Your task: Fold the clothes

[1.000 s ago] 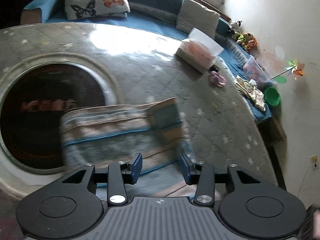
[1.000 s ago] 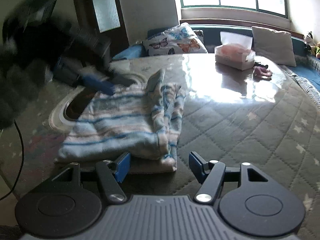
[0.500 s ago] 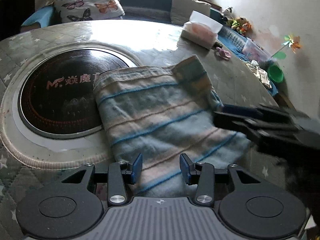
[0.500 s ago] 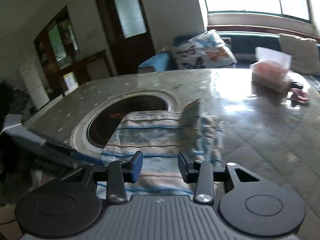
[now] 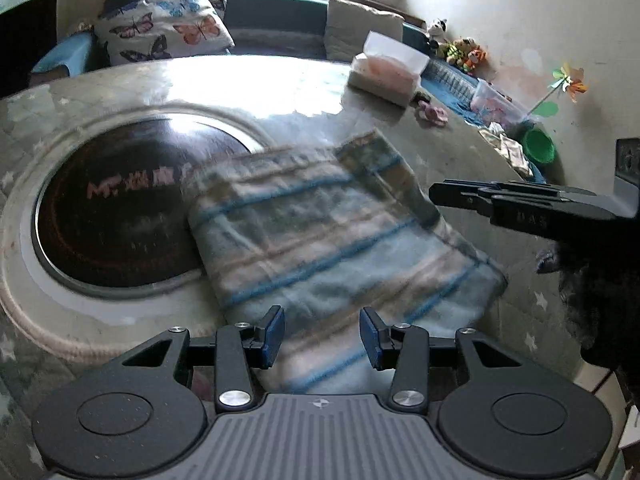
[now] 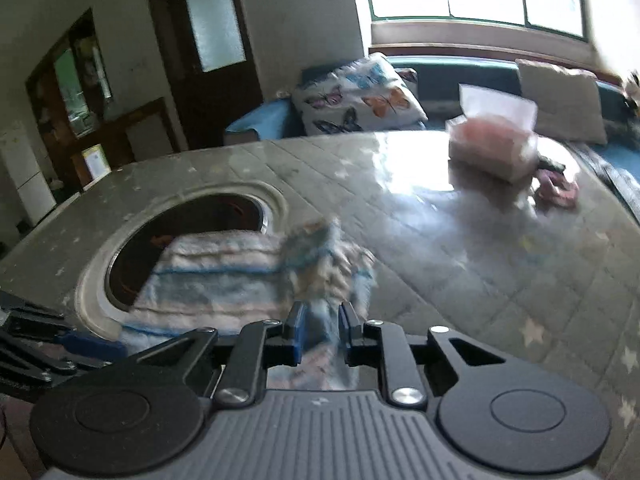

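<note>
A folded blue, white and tan striped garment (image 5: 336,240) lies on the quilted table, partly over the round dark cooktop (image 5: 116,200). My left gripper (image 5: 322,336) is open, its fingers above the garment's near edge. My right gripper (image 6: 320,330) has its jaws nearly closed on the garment's near edge (image 6: 240,276); the cloth sits between the pads. In the left wrist view the right gripper (image 5: 520,204) reaches in from the right, beside the garment's right side. Both views are motion blurred.
A tissue box (image 5: 386,70) and a small pink item (image 5: 434,114) sit at the table's far right. A bench with a butterfly pillow (image 5: 164,32) runs behind the table. A green bowl (image 5: 540,146) and toys lie on the bench at the right.
The right gripper's jaws have narrowed from wide open to nearly shut on the garment's edge. The left gripper has stayed open and shifted along the garment's near edge.
</note>
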